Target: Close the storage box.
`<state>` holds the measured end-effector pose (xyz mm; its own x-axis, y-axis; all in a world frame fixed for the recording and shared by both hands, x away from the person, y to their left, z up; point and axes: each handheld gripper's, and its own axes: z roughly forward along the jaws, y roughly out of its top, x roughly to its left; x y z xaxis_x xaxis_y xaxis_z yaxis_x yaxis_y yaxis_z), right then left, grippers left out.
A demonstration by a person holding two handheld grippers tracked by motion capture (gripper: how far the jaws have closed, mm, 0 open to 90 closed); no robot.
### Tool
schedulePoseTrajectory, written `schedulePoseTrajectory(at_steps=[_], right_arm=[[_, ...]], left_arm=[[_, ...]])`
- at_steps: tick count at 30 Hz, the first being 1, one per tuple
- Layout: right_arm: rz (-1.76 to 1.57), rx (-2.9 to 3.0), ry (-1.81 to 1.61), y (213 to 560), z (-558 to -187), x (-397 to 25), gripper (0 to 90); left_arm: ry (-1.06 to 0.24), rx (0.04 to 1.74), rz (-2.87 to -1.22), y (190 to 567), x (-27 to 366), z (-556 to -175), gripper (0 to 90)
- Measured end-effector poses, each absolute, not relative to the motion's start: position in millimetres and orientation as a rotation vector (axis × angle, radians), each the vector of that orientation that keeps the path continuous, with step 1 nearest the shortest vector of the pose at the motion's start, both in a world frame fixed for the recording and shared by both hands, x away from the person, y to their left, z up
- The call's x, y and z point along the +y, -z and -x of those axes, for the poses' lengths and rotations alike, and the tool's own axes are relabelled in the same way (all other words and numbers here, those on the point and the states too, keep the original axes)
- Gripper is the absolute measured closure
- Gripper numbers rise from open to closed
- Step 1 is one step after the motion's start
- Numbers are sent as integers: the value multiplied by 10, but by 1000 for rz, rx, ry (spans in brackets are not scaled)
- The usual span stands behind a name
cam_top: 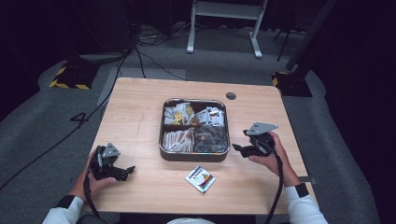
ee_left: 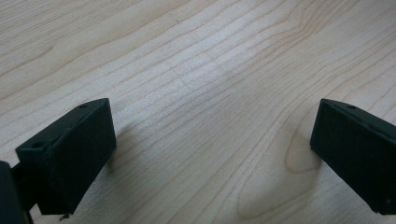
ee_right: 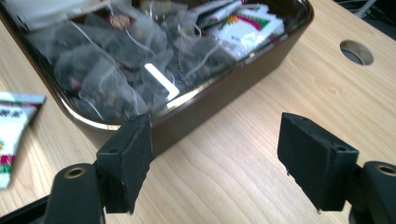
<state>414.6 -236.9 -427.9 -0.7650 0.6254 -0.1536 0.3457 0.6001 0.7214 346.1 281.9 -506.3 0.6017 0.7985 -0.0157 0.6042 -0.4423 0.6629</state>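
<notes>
a compartmented tray (cam_top: 194, 155) of tea bags and sachets is seen mid-table, a loose sachet (cam_top: 200, 178) lying just before it, flanked by the left gripper (cam_top: 122, 171) and right gripper (cam_top: 240, 148), both held parted and empty.

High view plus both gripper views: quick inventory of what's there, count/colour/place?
Table: 1, light wood, centre.
Tray: 1, dark metal, four compartments, table centre.
Tea bags and packets: many, translucent and white, inside the tray.
Loose packet: 1, white with red-green print, on the table in front of the tray.
Cable hole: 1, dark, table's far edge.
Left gripper: black, open, over bare wood.
Right gripper: black, open, beside the tray.
</notes>
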Motion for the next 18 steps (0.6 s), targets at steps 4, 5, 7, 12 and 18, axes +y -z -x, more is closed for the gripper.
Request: schedulePoseTrajectory(at_steps=[4, 5, 7, 12, 18], right_arm=[[-789, 2440, -956, 4328, -4113, -2436, 267], [-789, 2440, -956, 4328, -4113, -2436, 267], [-790, 2433, -942, 4340, -4092, -2471, 265], [-819, 2432, -943, 4387, -4035, -2600, 264], [-846, 2428, -920, 4457, -4002, -2701, 263]], left_arm=[[-399, 1103, -2195, 5063, 2819, -3461, 5], [-399, 1103, -2195, 5063, 2819, -3461, 5], [-399, 1103, -2196, 5063, 2819, -3461, 5], [-399, 1103, -2195, 5063, 2819, -3461, 5], [-399, 1102, -2196, 5063, 2819, -3461, 5]])
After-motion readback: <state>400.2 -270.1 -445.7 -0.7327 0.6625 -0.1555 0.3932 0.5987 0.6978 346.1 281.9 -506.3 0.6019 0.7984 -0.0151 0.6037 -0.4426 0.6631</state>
